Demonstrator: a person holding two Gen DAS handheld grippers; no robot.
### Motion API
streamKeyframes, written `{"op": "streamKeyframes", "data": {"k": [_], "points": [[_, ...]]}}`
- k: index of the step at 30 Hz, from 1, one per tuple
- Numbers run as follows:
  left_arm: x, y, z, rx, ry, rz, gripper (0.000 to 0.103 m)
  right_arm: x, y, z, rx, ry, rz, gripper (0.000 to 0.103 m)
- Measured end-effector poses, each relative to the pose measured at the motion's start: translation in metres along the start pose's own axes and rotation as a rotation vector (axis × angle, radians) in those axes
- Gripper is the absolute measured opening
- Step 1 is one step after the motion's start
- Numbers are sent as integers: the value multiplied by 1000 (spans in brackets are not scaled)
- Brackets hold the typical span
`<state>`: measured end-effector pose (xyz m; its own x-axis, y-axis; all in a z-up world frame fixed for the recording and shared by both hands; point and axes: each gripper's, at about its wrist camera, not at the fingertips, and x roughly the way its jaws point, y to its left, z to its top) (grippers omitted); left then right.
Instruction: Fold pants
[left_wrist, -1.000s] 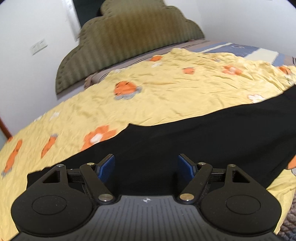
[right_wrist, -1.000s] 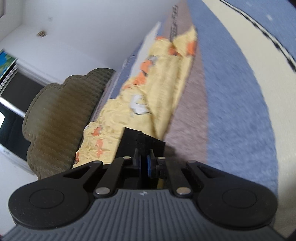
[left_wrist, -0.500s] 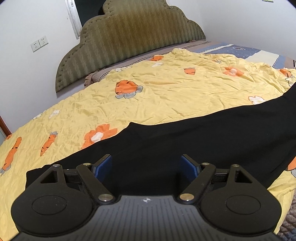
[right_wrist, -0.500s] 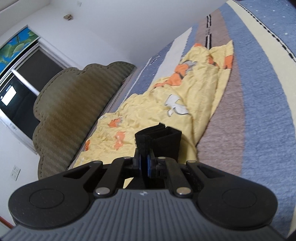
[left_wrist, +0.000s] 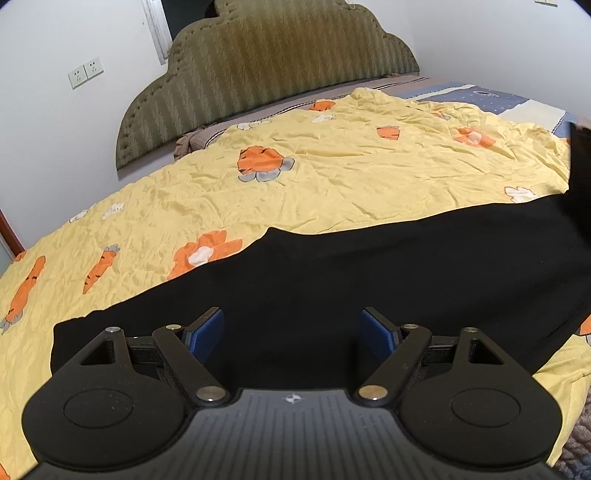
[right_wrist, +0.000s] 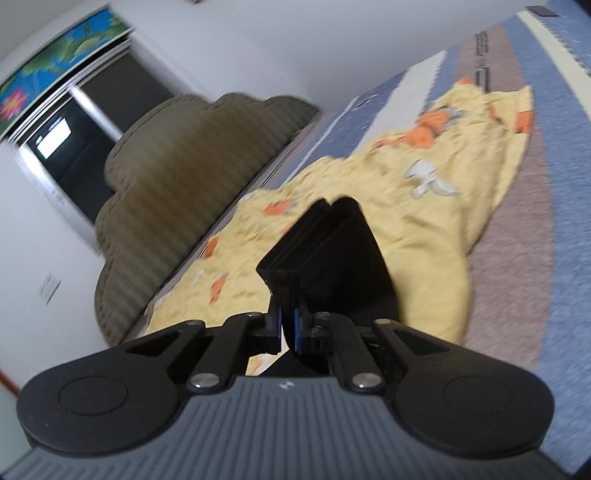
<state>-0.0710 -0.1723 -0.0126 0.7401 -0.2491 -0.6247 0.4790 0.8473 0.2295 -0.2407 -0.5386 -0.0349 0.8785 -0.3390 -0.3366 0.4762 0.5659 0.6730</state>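
Bedroom, yellow carrot-print bedspread (left_wrist: 332, 177) over bed, padded headboard (left_wrist: 266, 66) behind. Left gripper (left_wrist: 291, 334) spread wide, empty, hovered above black pants (left_wrist: 369, 280) lying long across near edge of bed. Right gripper (right_wrist: 287, 326) clamped on bunched end of pants (right_wrist: 332, 251), raised off bedspread. Judged: fold barely begun; 1 end lifted, other end flat, no crease laid yet.
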Motion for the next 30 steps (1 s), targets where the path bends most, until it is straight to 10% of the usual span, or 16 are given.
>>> {"op": "streamKeyframes", "data": {"k": [20, 30], "points": [[13, 25, -12, -76, 58, 34, 81, 20, 118, -155, -266, 366, 243, 8], [14, 27, -14, -86, 66, 33, 81, 11, 139, -170, -417, 354, 215, 9]]}}
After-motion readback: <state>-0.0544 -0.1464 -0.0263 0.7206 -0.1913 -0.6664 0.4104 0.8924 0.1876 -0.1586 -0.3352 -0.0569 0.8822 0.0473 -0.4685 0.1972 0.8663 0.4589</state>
